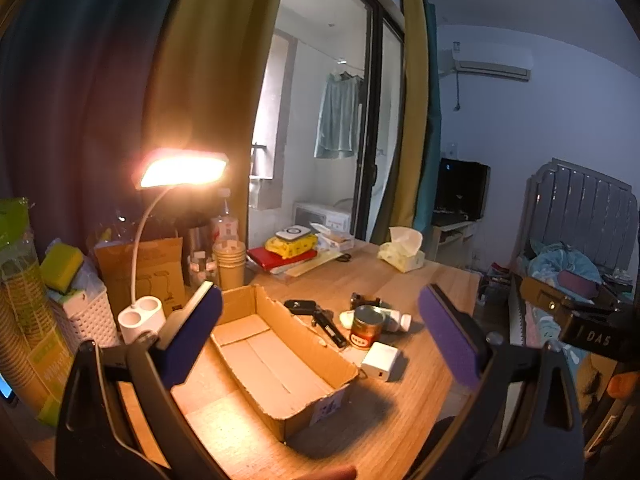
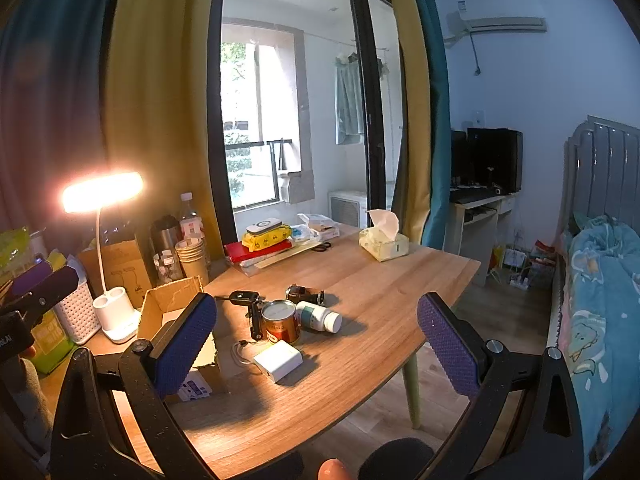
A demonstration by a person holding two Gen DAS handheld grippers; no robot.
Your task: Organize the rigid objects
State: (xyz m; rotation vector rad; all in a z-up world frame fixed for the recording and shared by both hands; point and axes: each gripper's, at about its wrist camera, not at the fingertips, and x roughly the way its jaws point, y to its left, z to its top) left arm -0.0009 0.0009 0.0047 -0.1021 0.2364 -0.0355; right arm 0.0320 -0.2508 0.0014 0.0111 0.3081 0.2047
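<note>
Cardboard, torn along its rim and lying open-topped, makes up the empty brown box [image 1: 276,360] that sits on the pale wooden table [image 2: 380,280] straight ahead of the left gripper [image 1: 320,336], whose purple-padded jaws stand spread wide with nothing between them. The right gripper [image 2: 316,344] is likewise wide apart and empty. The loose items cluster just beside the box's right wall: a white square charger block [image 2: 278,360], a short red-labelled tin can [image 2: 281,322], a white pill bottle with a teal label [image 2: 318,317] on its side, a black car key [image 2: 242,298] and a slim black stick-like tool [image 2: 255,320] (what it is I cannot tell). In the right wrist view the charger lies at about twelve o'clock, nearest of all, so the right hand looks better placed for a first pick. In the left view the pile sits toward one o'clock. The bottle's long axis runs from ten toward four o'clock, cap to the right.
</note>
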